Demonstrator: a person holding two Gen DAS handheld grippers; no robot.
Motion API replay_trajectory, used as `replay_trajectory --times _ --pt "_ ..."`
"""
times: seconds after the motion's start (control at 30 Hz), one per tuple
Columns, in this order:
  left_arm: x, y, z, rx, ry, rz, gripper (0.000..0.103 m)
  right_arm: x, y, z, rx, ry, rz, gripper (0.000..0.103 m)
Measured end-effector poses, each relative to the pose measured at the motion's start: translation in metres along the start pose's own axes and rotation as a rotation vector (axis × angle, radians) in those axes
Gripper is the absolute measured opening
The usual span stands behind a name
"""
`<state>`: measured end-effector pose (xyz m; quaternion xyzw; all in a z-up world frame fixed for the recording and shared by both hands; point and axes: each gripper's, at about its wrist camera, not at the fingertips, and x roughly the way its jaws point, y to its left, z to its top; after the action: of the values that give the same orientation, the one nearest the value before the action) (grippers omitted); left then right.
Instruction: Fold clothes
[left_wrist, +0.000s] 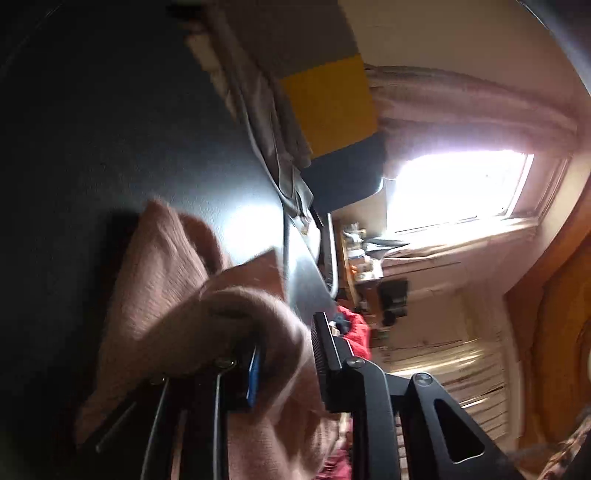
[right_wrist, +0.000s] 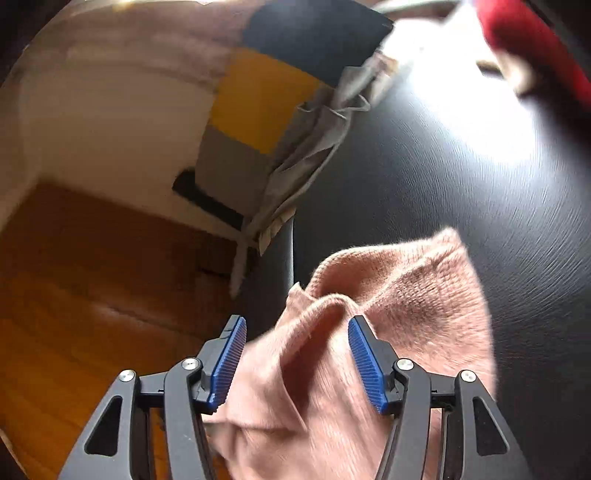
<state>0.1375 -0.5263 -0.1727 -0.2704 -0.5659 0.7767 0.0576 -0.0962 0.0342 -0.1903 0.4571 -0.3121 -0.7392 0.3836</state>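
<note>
The right gripper (right_wrist: 295, 354) gapes around loose pink knit (right_wrist: 406, 295). The left gripper (left_wrist: 284, 354) is part-open, knit draped over its 9 o'clock finger; grip unclear.

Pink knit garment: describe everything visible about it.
The pink knit garment is a soft, slightly fuzzy, fine-ribbed fabric in dusty pink. It lies crumpled and partly folded on the dark table, near its edge, with one rounded corner spread flat. A raised fold sits between the blue pads of the right claw, which stand apart from it on both sides. In the left wrist view the cloth is draped over one finger of the left claw, covering it; whether it is pinched is unclear.
</note>
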Motion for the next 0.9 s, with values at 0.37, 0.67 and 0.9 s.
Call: replay_trajectory --times 0.37,0.67,0.9 --pt "-0.023 0.009 -0.015 0.173 0.01 0.382 0.027 0.04 0.062 -0.022 -0.767 0.232 -0.478 0.059" --pt "0.011 -0.016 -0.05 0.515 0.104 0.548 0.034 0.062 0.083 -0.007 -0.783 0.256 -0.559 0.009" --pt "-0.008 -0.026 -0.054 0.575 0.119 0.562 0.034 0.028 0.03 0.005 -0.506 0.187 -0.586 0.02"
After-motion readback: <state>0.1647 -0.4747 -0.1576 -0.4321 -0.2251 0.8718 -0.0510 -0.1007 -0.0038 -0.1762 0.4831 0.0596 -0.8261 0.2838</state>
